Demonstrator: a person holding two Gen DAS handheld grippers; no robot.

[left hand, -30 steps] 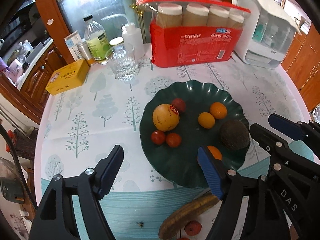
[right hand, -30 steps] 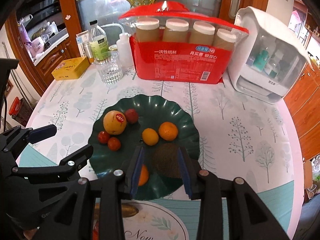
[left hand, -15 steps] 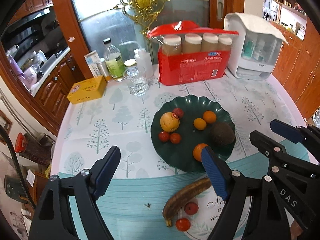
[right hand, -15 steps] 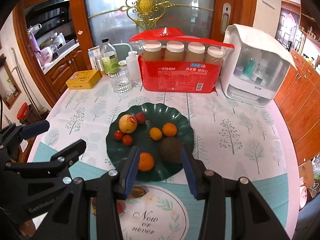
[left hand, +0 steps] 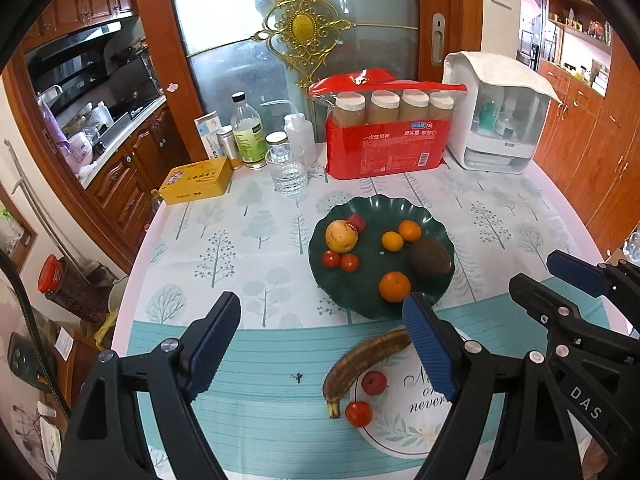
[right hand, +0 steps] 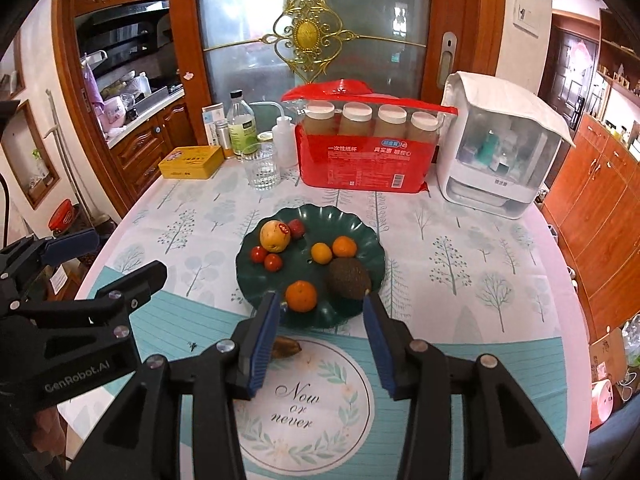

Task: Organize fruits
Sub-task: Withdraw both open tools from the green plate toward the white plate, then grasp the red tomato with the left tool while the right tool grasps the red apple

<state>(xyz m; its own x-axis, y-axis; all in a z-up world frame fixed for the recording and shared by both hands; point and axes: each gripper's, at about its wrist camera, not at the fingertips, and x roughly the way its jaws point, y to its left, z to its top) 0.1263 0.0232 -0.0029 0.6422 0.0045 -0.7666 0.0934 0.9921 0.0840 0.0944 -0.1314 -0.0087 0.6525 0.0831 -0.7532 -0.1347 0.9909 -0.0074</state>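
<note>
A dark green plate (left hand: 436,227) (right hand: 244,264) holds a yellow apple (left hand: 340,235), small tomatoes (left hand: 340,261), small oranges (left hand: 401,236), a bigger orange (left hand: 394,286) (right hand: 301,296) and an avocado (left hand: 430,257) (right hand: 349,278). In front of it a brown banana (left hand: 362,360) and two small red fruits (left hand: 359,413) lie on a round mat (right hand: 304,400). My left gripper (left hand: 320,340) is open and empty, above the table's front. My right gripper (right hand: 318,332) is open and empty, just short of the plate.
At the back stand a red pack of paper cups (left hand: 384,148), a white dispenser box (left hand: 496,120), a glass (left hand: 289,174), bottles (left hand: 248,136) and a yellow tin (left hand: 196,181). The table edge drops off at left (left hand: 132,280).
Both grippers have pulled back and up from the plate. The banana and the red fruits on the mat have come into view. The bigger orange lies free on the plate.
</note>
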